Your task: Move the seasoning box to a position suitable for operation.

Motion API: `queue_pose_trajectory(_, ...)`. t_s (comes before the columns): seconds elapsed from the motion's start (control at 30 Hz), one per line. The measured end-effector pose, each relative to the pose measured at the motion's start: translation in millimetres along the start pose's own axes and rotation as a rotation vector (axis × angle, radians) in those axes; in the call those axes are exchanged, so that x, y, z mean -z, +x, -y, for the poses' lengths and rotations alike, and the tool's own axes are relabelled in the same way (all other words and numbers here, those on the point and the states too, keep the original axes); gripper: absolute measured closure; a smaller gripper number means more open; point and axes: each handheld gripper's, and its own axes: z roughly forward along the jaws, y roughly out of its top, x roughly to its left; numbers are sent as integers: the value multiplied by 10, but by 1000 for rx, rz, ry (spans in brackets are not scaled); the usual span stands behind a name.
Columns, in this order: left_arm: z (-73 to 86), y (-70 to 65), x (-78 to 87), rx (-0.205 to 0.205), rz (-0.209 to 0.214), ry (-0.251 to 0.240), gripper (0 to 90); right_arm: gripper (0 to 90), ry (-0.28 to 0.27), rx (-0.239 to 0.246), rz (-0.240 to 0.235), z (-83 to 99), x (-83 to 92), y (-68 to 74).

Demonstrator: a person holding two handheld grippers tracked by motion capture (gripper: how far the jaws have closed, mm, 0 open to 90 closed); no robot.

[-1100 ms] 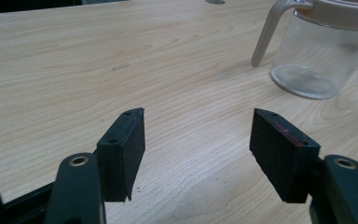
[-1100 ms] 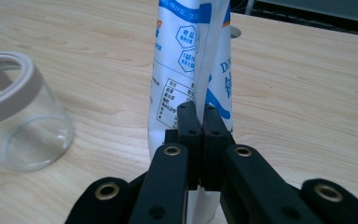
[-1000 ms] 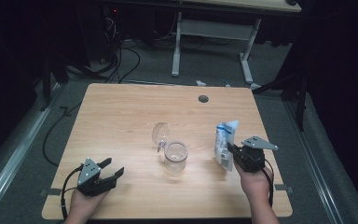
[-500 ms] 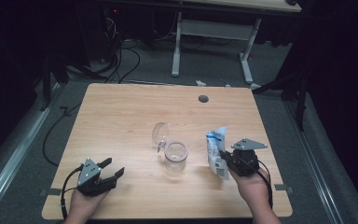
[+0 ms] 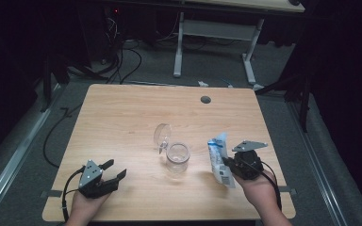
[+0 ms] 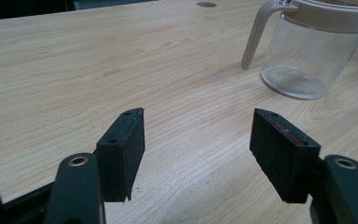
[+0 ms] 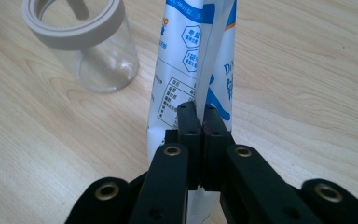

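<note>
At the near left corner of the wooden bench (image 5: 122, 117), the left claw (image 5: 115, 170) is held low over the surface by the person's left hand (image 5: 82, 207). Its two black jaws are spread wide with nothing between them, as is seen plainly in the left gripper view, where bare wood lies in the gap and the left claw (image 6: 198, 140) points toward the jar. A black cable (image 5: 66, 188) loops from its body over the bench edge.

Near the middle of the bench, a clear jar (image 5: 177, 157) with a pale ring at its mouth is stood upright. Its hinged lid (image 5: 161, 135) is swung open and stands up on the far left side of the mouth. In the left gripper view the jar (image 6: 312, 51) is seen beyond the right jaw, well apart from it.

Just right of the jar, a white and blue pouch (image 5: 219, 160) is held off the bench, tilted slightly, with its top end pointing away from the person. The right claw (image 5: 227, 163) is pressed together on the pouch, gripped by the right hand (image 5: 259, 190) at the near right part of the bench. In the right gripper view the right claw (image 7: 200, 116) is seen pinching a fold of the pouch (image 7: 191, 60) between its pads, and the jar (image 7: 91, 42) is seen beside the pouch, to its left and not touching it.
</note>
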Motion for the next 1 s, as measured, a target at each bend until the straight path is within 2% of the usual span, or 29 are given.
queue_pose_trajectory(0.1, -5, -8, 9, -5, 2, 2, 360, 896, 37, 28, -1, -33, 18, 11)
queue_pose_trajectory(0.67, -13, -43, 6, -11, 11, 3, 363, 897, 177, 75, -26, -220, 37, 68)
queue_pose_trajectory(0.8, -62, -135, 23, -28, 41, -7, 366, 897, 195, 77, -34, -246, 44, 69)
queue_pose_trajectory(0.87, -88, -228, 11, -60, 54, -11, 366, 897, 219, 86, -43, -258, 41, 72)
queue_pose_trajectory(0.9, -114, -319, -7, -87, 72, -6, 366, 897, 232, 90, -43, -263, 38, 77)
queue_pose_trajectory(1.0, -138, -400, -42, -102, 97, -4, 362, 897, 245, 94, -48, -270, 30, 87)
